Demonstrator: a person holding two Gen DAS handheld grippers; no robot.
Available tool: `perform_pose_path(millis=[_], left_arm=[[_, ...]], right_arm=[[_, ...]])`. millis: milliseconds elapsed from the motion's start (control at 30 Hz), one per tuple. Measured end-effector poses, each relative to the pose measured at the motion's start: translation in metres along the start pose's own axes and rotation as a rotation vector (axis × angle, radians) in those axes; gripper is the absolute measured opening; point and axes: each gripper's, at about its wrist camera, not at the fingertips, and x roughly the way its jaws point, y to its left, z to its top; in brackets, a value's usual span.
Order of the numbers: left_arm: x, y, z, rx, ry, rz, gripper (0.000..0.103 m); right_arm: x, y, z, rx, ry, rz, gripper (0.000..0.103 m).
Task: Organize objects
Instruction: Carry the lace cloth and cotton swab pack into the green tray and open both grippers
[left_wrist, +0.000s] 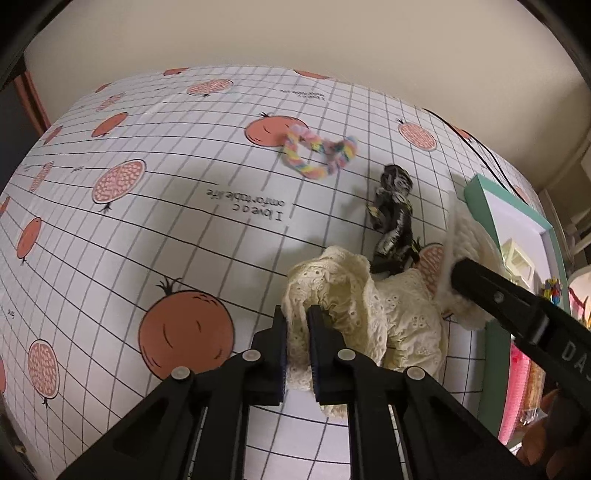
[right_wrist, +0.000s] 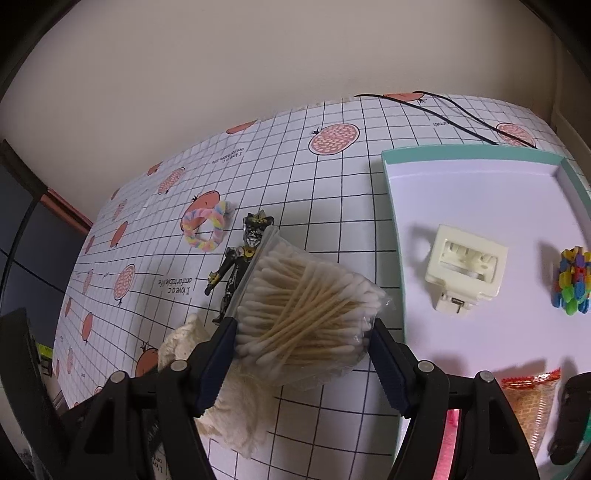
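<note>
My left gripper (left_wrist: 297, 319) is shut on a fold of a cream lace cloth (left_wrist: 402, 317) that lies bunched on the checked tablecloth (left_wrist: 166, 229). My right gripper (right_wrist: 303, 347) is shut on a clear bag of cotton swabs (right_wrist: 306, 302), held just above the table beside a teal-rimmed tray (right_wrist: 480, 184). In the left wrist view the bag (left_wrist: 465, 243) shows as a white blur at the tip of the right gripper. A black and silver toy figure (right_wrist: 240, 266) lies behind the bag. Farther back is a rainbow scrunchie (right_wrist: 205, 229).
The tray holds a cream plastic clip box (right_wrist: 465, 266), a cluster of colourful plastic pieces (right_wrist: 572, 280), an orange snack packet (right_wrist: 532, 398) and a black object (right_wrist: 569, 417). A black cable (right_wrist: 461, 114) runs along the table's back edge by the wall.
</note>
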Motion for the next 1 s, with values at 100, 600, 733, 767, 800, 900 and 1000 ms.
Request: perform_pose_path(millis=[100, 600, 733, 767, 800, 900, 1000], left_arm=[[-0.003, 0.003, 0.002, -0.008, -0.018, 0.01, 0.009], [-0.039, 0.019, 0.013, -0.096, -0.13, -0.05, 0.008], [-0.05, 0.023, 0.016, -0.116, -0.163, -0.07, 0.008], [-0.054, 0.024, 0.017, -0.126, -0.174, -0.08, 0.008], [-0.058, 0.025, 0.018, -0.133, -0.183, -0.088, 0.008], [-0.068, 0.029, 0.019, -0.156, -0.217, -0.111, 0.008], [-0.077, 0.03, 0.02, -0.174, -0.243, -0.14, 0.008]], right_arm=[[-0.005, -0.002, 0.0, -0.004, -0.004, 0.004, 0.074], [-0.026, -0.012, 0.003, 0.009, -0.039, 0.021, 0.073], [-0.03, -0.014, 0.004, 0.015, -0.047, 0.019, 0.073], [-0.032, -0.015, 0.005, 0.017, -0.05, 0.019, 0.073], [-0.033, -0.016, 0.005, 0.018, -0.052, 0.022, 0.073], [-0.037, -0.019, 0.006, 0.027, -0.061, 0.024, 0.073], [-0.04, -0.022, 0.007, 0.034, -0.07, 0.024, 0.073]])
